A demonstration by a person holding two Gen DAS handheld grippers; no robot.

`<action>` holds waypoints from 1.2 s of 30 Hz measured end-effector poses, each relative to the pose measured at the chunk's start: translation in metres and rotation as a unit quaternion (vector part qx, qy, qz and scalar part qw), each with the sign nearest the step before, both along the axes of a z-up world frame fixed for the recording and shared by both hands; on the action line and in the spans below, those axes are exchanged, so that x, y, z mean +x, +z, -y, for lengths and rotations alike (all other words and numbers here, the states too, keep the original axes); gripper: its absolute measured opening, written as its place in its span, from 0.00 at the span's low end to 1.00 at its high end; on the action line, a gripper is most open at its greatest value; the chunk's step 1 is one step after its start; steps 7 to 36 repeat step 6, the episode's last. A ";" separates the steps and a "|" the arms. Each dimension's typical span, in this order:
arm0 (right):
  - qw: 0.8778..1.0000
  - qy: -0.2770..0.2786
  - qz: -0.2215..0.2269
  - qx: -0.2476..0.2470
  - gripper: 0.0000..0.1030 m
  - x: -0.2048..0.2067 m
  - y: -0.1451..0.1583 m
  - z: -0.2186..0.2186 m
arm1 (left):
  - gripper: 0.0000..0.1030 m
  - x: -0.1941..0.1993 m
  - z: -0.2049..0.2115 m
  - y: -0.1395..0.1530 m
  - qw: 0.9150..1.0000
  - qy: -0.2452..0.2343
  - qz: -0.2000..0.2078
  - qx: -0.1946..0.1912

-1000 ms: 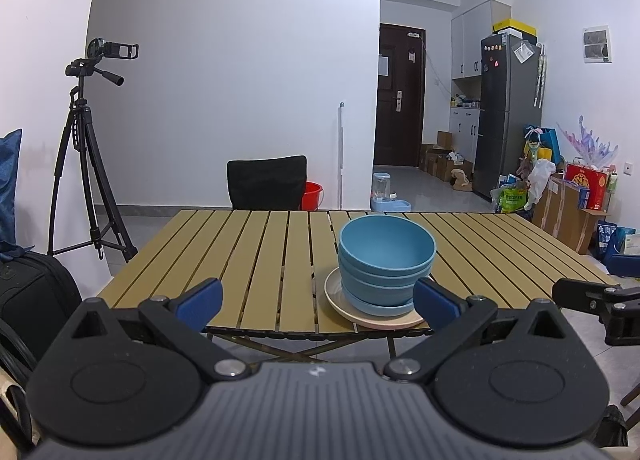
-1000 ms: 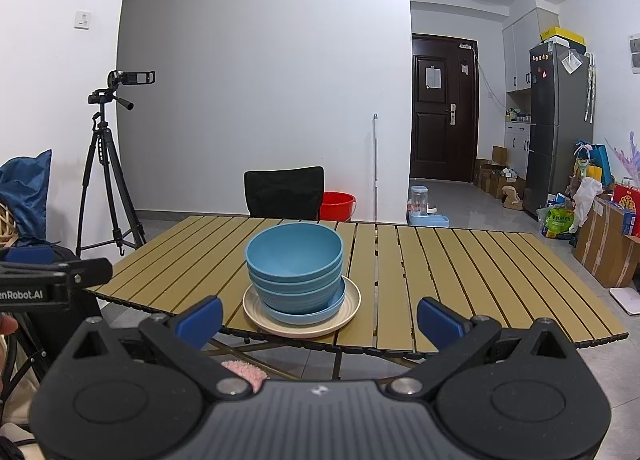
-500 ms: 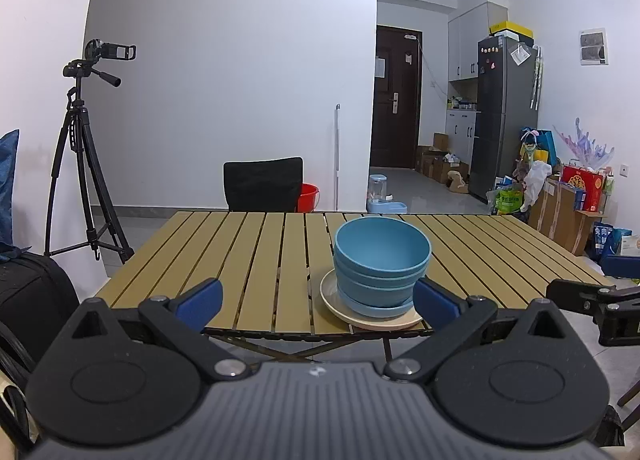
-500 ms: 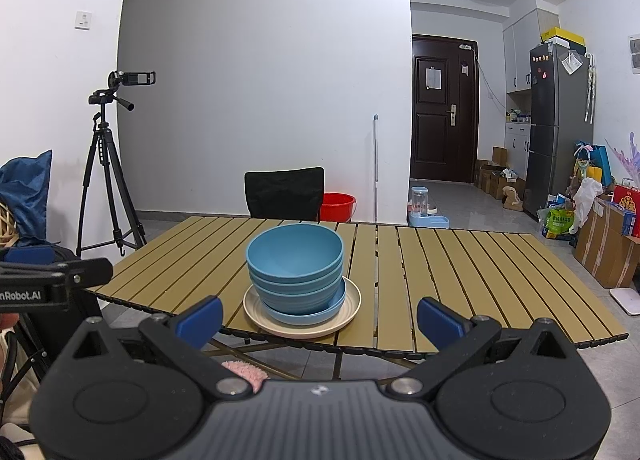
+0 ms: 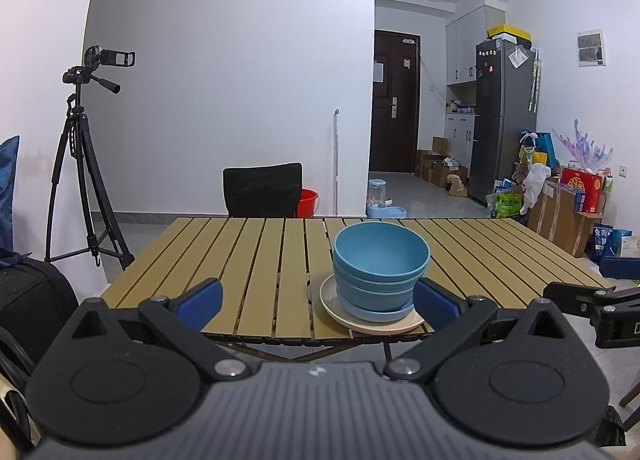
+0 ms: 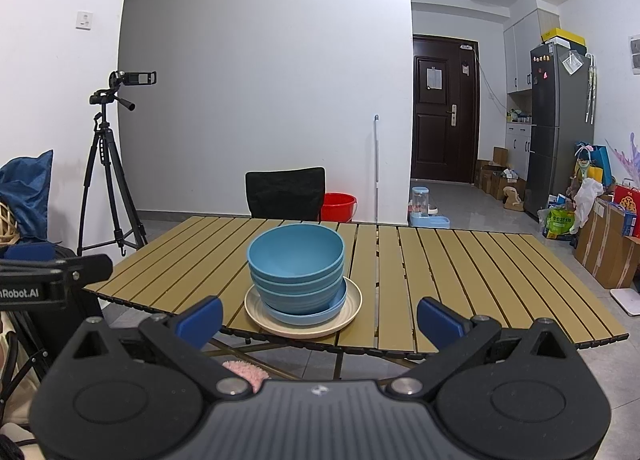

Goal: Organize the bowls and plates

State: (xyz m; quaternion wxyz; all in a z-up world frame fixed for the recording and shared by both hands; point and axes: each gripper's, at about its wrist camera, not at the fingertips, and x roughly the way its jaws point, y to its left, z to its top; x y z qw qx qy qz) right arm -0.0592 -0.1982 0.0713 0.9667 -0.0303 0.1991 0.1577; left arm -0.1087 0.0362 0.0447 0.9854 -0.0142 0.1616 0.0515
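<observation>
Blue bowls (image 5: 380, 260), nested stack, matte, sit on light-blue plate (image 6: 320, 314) atop cream plate (image 6: 354, 304), near front edge of slatted table (image 6: 460, 272). Left gripper (image 5: 318, 302) and right gripper (image 6: 320, 318) both spread wide, empty, short of table edge.

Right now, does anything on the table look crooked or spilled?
Nothing spilled. The blue bowls sit nested on a blue plate on a cream plate, off-centre toward its left side. The stack sits near the table's front edge.

We're holding the right gripper (image 6: 319, 313) wide open short of the slatted table (image 6: 460, 272), facing stacked blue bowls (image 6: 297, 264) sitting on a cream plate (image 6: 352, 310).
</observation>
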 end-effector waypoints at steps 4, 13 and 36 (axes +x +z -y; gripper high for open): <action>1.000 0.000 0.000 0.000 1.00 0.000 0.000 0.000 | 1.00 0.000 0.001 0.000 1.000 -0.004 0.001 0.002; 1.000 0.000 0.000 0.000 1.00 0.000 0.000 0.000 | 1.00 -0.001 0.002 0.000 1.000 -0.006 0.001 0.002; 1.000 0.000 0.000 0.000 1.00 0.000 0.000 0.000 | 1.00 -0.001 0.002 0.000 1.000 -0.006 0.001 0.002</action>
